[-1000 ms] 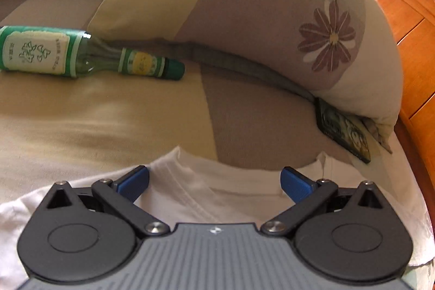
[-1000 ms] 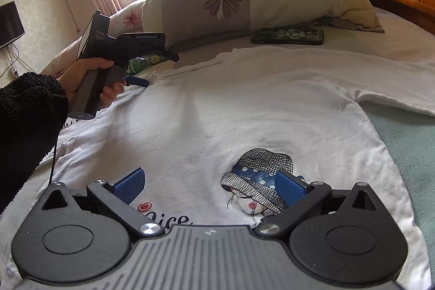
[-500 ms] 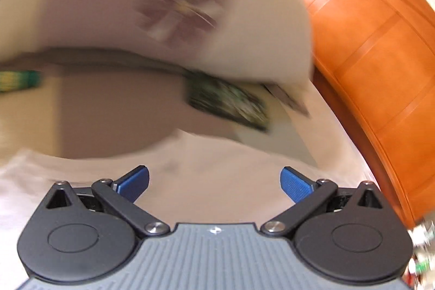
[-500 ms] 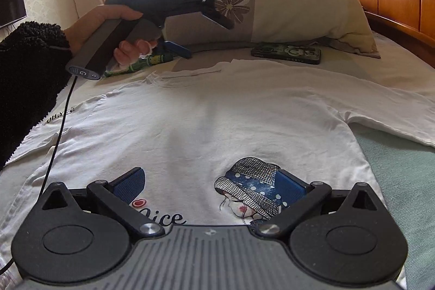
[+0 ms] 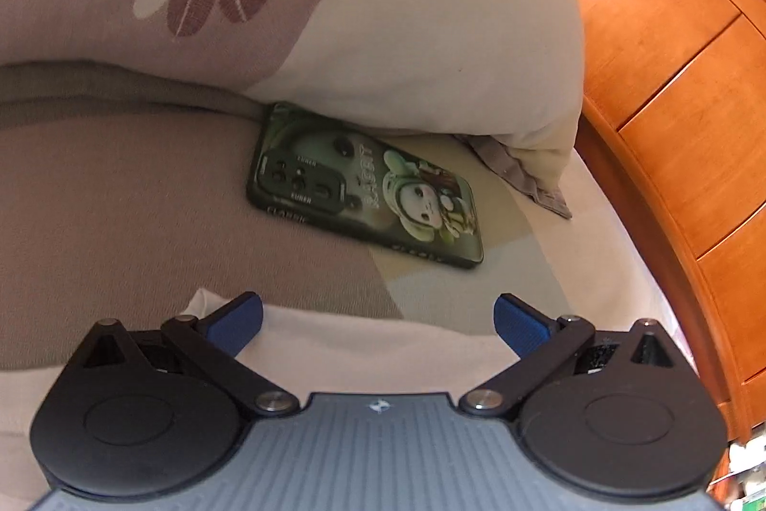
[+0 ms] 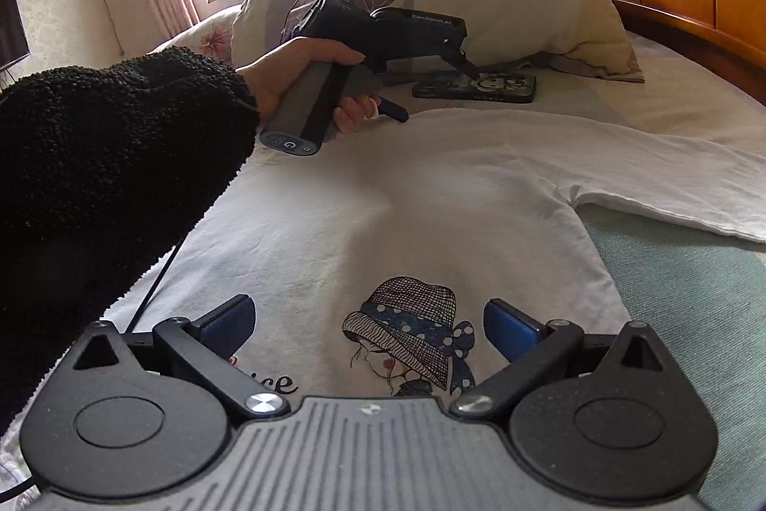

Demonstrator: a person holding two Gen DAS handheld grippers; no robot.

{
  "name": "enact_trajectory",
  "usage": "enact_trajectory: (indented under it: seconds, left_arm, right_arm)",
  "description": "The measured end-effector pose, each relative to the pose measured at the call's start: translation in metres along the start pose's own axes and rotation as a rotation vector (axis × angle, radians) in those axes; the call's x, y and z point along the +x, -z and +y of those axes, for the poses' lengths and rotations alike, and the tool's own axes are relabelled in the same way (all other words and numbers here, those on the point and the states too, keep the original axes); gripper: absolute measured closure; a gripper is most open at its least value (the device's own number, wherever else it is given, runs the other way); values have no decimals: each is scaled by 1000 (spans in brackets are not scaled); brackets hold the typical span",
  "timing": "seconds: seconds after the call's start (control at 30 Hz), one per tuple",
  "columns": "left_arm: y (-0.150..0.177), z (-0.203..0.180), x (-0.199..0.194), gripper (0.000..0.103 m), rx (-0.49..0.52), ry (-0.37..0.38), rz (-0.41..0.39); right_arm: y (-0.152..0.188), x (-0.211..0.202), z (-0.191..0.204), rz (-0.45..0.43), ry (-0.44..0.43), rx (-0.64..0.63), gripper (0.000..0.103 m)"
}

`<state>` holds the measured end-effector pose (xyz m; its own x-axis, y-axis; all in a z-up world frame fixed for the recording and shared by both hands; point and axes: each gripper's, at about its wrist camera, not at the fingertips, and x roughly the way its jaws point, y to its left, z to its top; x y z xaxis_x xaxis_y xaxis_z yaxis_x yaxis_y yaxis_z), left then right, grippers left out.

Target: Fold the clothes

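Observation:
A white t-shirt [image 6: 431, 195] with a print of a girl in a hat [image 6: 411, 338] lies spread flat on the bed, front up. My right gripper [image 6: 368, 324] hovers open over its lower part, the print between the blue pads. A hand holds my left gripper [image 6: 431, 88] open above the shirt's upper edge, to the right of the collar. In the left wrist view the left gripper [image 5: 378, 319] is open, with the t-shirt's white top edge [image 5: 373, 348] under its fingers and nothing held.
A green phone [image 5: 364, 199] lies just beyond the shirt, tucked under a flowered pillow [image 5: 407, 32]. The wooden headboard [image 5: 670, 104] rises at the right. The shirt's right sleeve [image 6: 670, 195] stretches over a teal sheet [image 6: 694, 295]. A black fleece sleeve [image 6: 110, 156] fills the left.
My left gripper swung right along the shirt's top edge, from the collar toward the phone; the green bottle left its view. The right gripper stayed open over the print.

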<state>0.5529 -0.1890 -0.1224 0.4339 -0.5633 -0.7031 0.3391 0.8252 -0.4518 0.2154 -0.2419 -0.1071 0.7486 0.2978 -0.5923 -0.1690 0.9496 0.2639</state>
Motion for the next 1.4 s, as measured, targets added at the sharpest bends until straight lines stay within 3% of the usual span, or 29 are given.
enact_trajectory:
  seconds: [0.17, 0.23, 0.37, 0.57, 0.67, 0.83, 0.97, 1.2, 1.3, 1.4]
  left_arm:
    - [3, -15, -19, 1, 6, -13, -5]
    - [7, -16, -21, 1, -22, 48, 28]
    - [19, -23, -2, 1, 13, 79, 104]
    - [13, -24, 14, 1, 40, 29, -30]
    - [9, -35, 6, 2, 46, -32, -10]
    - [6, -46, -60, 2, 110, -92, -22]
    - [13, -42, -130, 2, 138, -202, -8]
    - [45, 4, -251, 1, 70, -302, 20]
    - [68, 37, -278, 1, -11, -313, 8]
    - [91, 70, -279, 1, -82, -299, 7]
  right_arm:
    - [-1, -3, 1, -12, 0, 6, 0]
    - [-1, -4, 0, -14, 2, 9, 0]
    - [-1, -4, 0, -13, 4, 9, 0]
    - [-1, -2, -2, -6, 7, 16, 0]
    - [-1, -1, -2, -13, 5, 24, 0]
    - [0, 3, 2, -33, -14, 50, 0]
    - [4, 12, 10, -9, -24, 89, 0]
    - [32, -36, 32, 17, 28, 53, 0]
    - [47, -52, 40, 48, 66, 29, 0]
    - [59, -52, 49, 93, 106, -13, 0]
